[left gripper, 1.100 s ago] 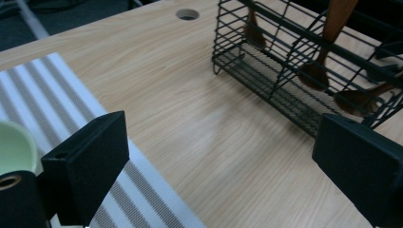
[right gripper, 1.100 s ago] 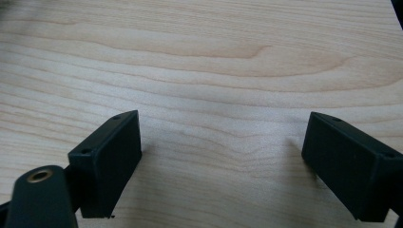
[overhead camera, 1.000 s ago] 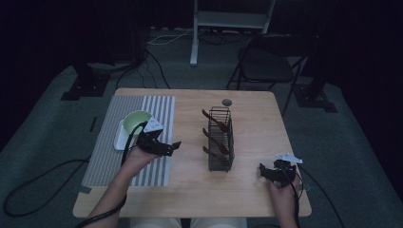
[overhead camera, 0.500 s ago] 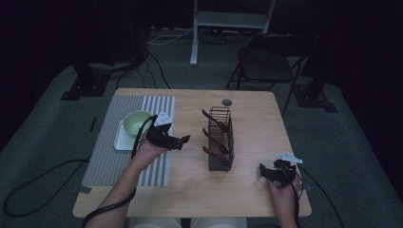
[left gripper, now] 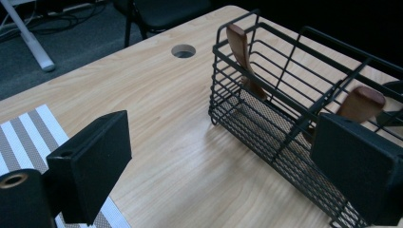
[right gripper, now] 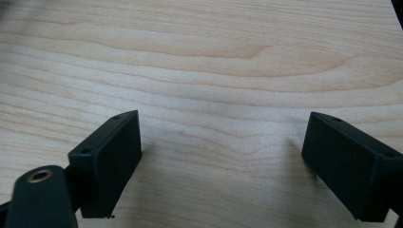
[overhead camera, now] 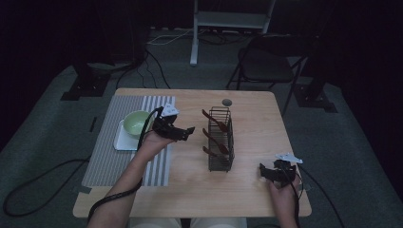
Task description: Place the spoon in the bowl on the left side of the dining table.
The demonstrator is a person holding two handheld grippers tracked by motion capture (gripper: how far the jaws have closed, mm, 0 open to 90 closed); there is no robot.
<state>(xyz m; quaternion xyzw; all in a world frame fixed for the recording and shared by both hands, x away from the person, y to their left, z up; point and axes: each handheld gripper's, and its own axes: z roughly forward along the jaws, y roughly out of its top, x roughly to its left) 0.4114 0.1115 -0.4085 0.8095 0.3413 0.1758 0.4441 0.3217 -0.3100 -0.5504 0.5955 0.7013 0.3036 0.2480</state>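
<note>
Dark floor and a folding chair (overhead camera: 266, 66) surround your wooden tabletop (overhead camera: 247, 190). Your left hand-held gripper (overhead camera: 187, 131) hovers beside the black wire basket (overhead camera: 220, 142), jaws wide apart and holding nothing. Wooden utensils (left gripper: 240, 45) stand inside this basket (three handles visible from above). Your right hand-held gripper (overhead camera: 263, 170) rests low near the front right corner, also wide open, empty. A green bowl (overhead camera: 136, 121) sits on the striped placemat (overhead camera: 104, 156).

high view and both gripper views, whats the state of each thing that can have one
left gripper: open, empty, held above the table beside the rack
right gripper: open, empty, low over bare wood
wire rack: upright, holding three wooden utensils
wooden utensils: leaning in the rack, handles sticking out
green bowl: upright on a white plate, contents unclear
striped mat: lying flat
folding chair: unfolded, unoccupied
</note>
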